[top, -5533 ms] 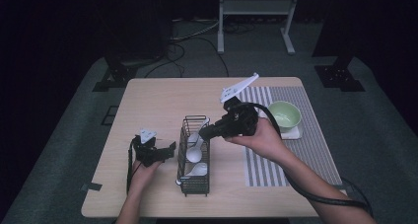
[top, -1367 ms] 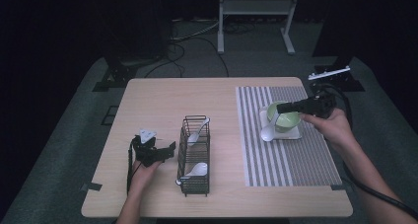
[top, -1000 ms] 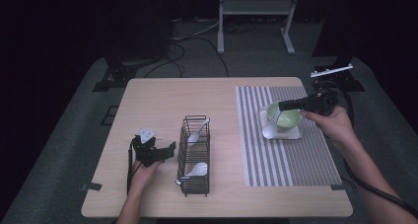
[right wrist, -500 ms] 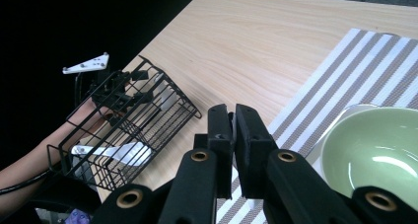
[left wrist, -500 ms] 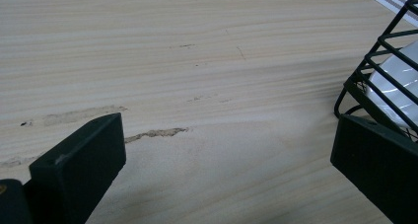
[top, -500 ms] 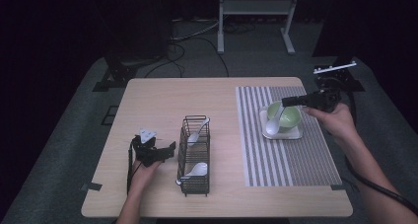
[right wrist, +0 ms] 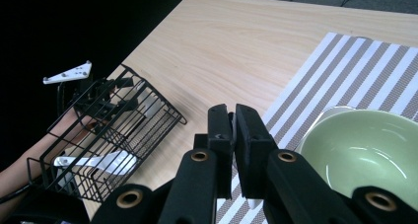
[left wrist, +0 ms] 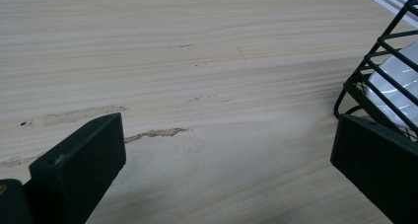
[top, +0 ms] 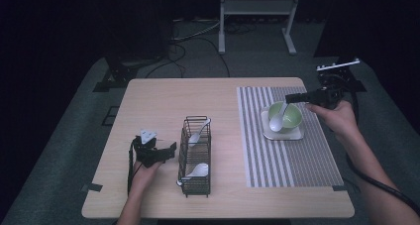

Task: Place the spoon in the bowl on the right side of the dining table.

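Spoon (top: 276,122) lay in green bowl (top: 292,117), handle toward right hand-held gripper (top: 288,99) | jaws shut, empty | left hand-held gripper (top: 171,148) open, far.

The table (top: 163,106) is pale wood, matt, scuffed in places. The basket (top: 196,155) is black wire. The spoons (top: 199,171) look like glossy white ceramic, as does the green bowl (top: 292,117). The striped mat (top: 317,155) looks woven and matt. Gripper jaws are matt black plastic.
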`<state>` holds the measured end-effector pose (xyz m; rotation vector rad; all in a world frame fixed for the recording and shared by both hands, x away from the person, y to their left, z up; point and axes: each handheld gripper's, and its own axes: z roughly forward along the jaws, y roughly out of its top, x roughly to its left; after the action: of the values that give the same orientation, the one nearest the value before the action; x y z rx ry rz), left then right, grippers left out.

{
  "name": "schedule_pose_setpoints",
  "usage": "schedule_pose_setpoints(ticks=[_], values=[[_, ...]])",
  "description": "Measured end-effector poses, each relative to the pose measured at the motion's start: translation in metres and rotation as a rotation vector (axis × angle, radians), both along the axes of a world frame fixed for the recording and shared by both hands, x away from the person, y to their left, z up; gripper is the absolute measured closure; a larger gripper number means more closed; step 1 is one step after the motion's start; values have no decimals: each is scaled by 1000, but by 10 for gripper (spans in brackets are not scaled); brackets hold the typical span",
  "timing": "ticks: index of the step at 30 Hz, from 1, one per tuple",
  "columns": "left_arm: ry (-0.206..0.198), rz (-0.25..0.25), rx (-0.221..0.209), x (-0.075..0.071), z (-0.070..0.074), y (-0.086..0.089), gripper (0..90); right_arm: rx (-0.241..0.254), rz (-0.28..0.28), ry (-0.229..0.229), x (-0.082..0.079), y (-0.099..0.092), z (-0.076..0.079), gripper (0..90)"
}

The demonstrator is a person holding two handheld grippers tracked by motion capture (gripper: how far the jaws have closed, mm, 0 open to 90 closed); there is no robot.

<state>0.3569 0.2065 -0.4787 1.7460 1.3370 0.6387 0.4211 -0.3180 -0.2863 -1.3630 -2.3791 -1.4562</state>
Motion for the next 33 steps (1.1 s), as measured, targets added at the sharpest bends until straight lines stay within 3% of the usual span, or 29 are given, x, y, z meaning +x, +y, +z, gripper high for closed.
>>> schedule_pose_setpoints(ticks=[33], values=[[-1,-5,8,-1,0,0,0,-13,-127,12,25,-19,-4,856]])
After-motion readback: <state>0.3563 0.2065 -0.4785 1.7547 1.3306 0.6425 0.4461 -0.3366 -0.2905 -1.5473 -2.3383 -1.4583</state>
